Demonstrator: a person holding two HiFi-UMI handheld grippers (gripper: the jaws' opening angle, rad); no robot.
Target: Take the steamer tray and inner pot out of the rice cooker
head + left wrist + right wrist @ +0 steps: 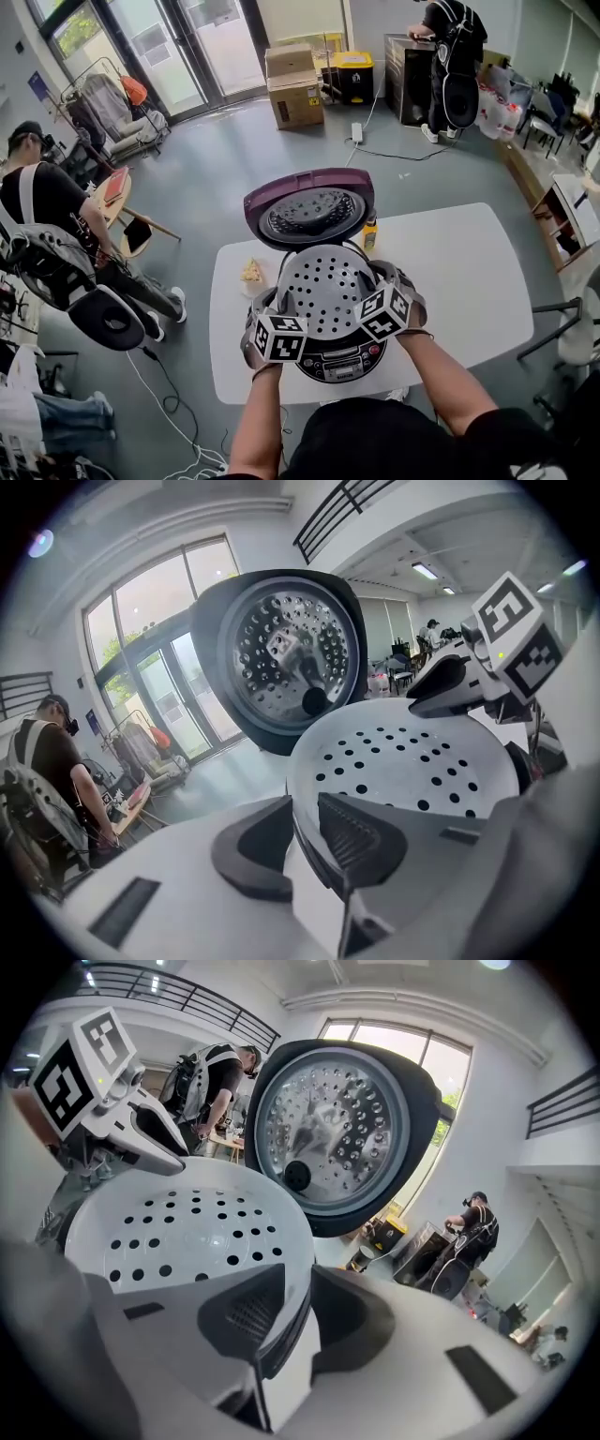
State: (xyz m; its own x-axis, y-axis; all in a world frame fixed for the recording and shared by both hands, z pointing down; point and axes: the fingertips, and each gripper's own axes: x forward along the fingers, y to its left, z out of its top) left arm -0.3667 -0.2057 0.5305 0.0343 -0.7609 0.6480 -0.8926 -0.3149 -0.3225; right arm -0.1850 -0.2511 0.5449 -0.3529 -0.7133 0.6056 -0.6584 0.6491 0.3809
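steamer tray [323,286] over open rice cooker [339,361] — left claw [302,797], right claw [298,1269], each clamped on its rim

Rice cooker [339,361] sits on the table [459,281], near edge, dead ahead of you. Steamer tray [326,289] over its mouth. Your left gripper [270,307] clamps the tray's left rim, your right gripper [382,279] its right rim. Open lid [311,212] stands behind, far side. Bottle [370,232] just right of the lid.
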